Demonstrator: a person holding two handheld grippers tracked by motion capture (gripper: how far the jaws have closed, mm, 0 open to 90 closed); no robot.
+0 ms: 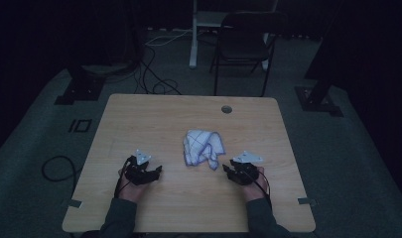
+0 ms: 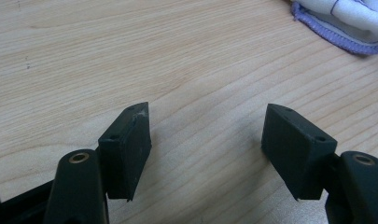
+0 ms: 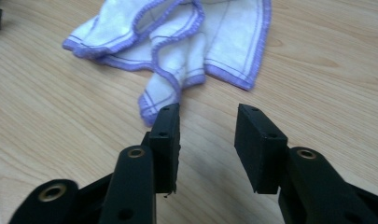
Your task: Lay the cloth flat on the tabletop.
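From the high view, a crumpled white cloth [image 1: 202, 147] with purple edging lies bunched on the wooden table [image 1: 154, 114]. It sits between the two claws, just ahead of and inward from each. The left gripper [image 1: 150, 173] and the right gripper [image 1: 232, 170] rest low near the table's near edge, one at either side of the cloth, apparently poised to take it from both sides.

In the left gripper view, the jaws stand wide apart with nothing but bare wood between them. A corner of the cloth [image 2: 345, 23] lies well ahead and off to the claw's right, so this claw would have to swing that way to reach it.

In the right gripper view, the jaws are parted and empty. The cloth [image 3: 177, 42] lies just ahead; its trailing purple-hemmed tip reaches almost to the claw's left jaw, probably the easiest corner to pinch first.
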